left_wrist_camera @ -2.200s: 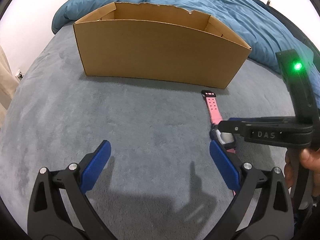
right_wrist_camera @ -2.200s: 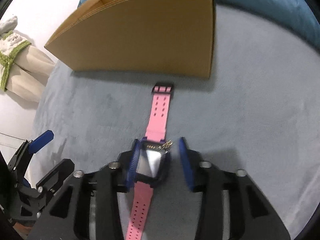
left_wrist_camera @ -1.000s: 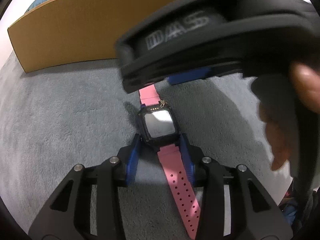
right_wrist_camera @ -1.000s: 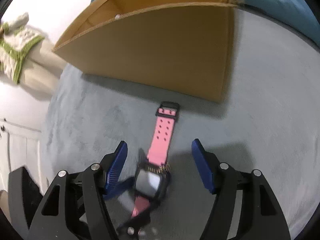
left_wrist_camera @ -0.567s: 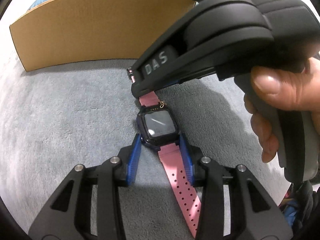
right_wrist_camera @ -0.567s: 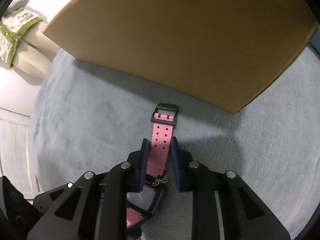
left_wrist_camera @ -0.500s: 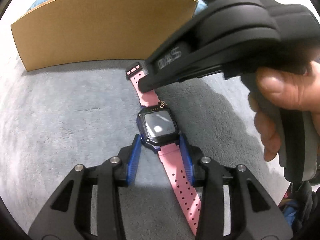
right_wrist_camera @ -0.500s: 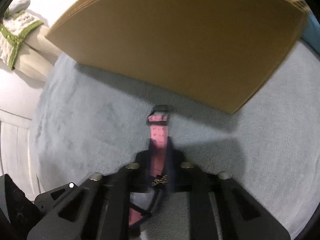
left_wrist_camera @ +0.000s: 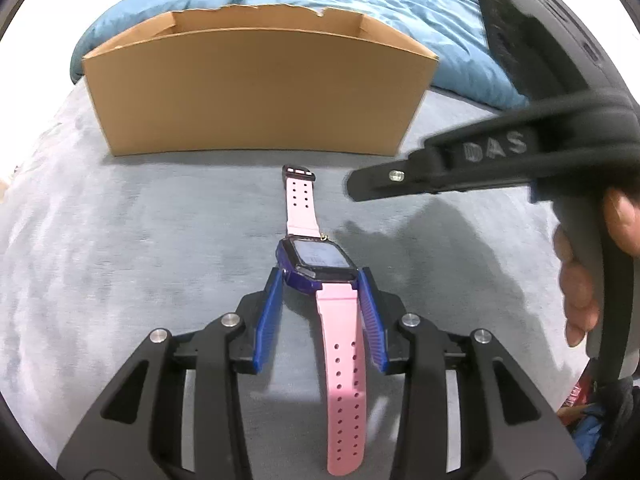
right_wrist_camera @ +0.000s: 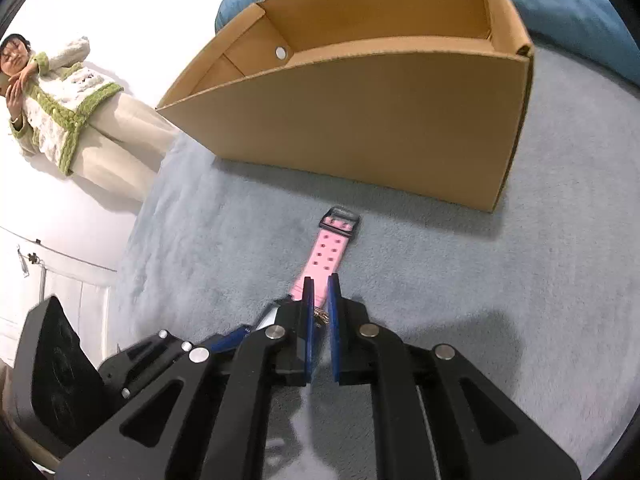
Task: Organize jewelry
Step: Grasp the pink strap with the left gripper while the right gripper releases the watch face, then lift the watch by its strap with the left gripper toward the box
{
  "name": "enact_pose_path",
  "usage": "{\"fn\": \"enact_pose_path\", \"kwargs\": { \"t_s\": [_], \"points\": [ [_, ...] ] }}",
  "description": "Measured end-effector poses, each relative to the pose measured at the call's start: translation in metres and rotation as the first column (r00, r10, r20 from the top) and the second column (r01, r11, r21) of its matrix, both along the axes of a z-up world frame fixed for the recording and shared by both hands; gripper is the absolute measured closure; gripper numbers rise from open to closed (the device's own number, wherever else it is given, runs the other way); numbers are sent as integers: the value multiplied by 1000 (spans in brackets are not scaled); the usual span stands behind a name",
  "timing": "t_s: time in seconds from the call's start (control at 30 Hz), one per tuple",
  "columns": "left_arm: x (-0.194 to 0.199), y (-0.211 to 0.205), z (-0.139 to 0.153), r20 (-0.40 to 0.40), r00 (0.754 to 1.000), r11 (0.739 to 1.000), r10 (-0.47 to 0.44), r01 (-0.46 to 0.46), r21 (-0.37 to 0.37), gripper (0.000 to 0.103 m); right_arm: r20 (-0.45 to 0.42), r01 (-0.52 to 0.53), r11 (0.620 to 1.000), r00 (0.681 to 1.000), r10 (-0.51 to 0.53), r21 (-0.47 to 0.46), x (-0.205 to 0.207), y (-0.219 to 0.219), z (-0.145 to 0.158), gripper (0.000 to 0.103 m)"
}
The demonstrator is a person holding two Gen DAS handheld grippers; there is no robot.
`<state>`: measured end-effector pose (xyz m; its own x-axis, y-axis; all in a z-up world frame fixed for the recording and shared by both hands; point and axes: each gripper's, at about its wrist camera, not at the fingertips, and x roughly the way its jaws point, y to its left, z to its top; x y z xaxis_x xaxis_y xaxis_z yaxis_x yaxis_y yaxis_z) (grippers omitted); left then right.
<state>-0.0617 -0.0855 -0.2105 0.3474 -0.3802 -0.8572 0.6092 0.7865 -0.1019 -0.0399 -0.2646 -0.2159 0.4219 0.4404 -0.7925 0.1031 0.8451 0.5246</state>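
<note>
A pink-strapped watch (left_wrist_camera: 316,260) with a dark blue case lies on the grey blanket (left_wrist_camera: 140,240) in front of a cardboard box (left_wrist_camera: 256,92). My left gripper (left_wrist_camera: 320,276) is shut on the watch case, blue pads at each side. A small gold chain piece (right_wrist_camera: 321,316) sits at the case's far edge. My right gripper (right_wrist_camera: 320,286) is lifted above the watch strap (right_wrist_camera: 328,256), its jaws nearly closed with a thin gap; the chain piece shows between them. In the left wrist view the right gripper's body (left_wrist_camera: 480,160) hovers at the right, off the watch.
The open cardboard box (right_wrist_camera: 360,120) stands just beyond the watch, a small round white item (right_wrist_camera: 281,53) on its inner wall. A blue duvet (left_wrist_camera: 420,12) lies behind it. A wall picture of a person (right_wrist_camera: 60,96) shows at left.
My right gripper let go of the strap, rose and drew back to the right with jaws closed. My left gripper stays shut on the watch case.
</note>
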Motion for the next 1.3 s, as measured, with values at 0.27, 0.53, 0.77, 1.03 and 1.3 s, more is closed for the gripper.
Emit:
{"fn": "enact_pose_path", "kwargs": {
  "t_s": [0.27, 0.53, 0.77, 1.03, 1.3],
  "points": [
    [12, 33, 11, 13, 997, 997, 83, -83, 7, 69, 58, -9, 999, 998, 12, -47, -7, 8, 37, 95],
    [30, 46, 40, 68, 990, 992, 120, -117, -41, 69, 35, -16, 1000, 999, 16, -3, -2, 20, 37, 94],
    [43, 40, 82, 121, 985, 989, 119, -107, -104, 69, 34, -9, 1000, 999, 8, 21, 2, 32, 41, 94],
    [55, 34, 109, 121, 985, 987, 123, -109, -119, 84, 31, 9, 1000, 999, -9, 21, -1, 29, 53, 94],
    [63, 33, 116, 123, 984, 988, 130, -117, -100, 84, 28, 18, 1000, 999, -19, 19, -5, 27, 61, 94]
  ]
}}
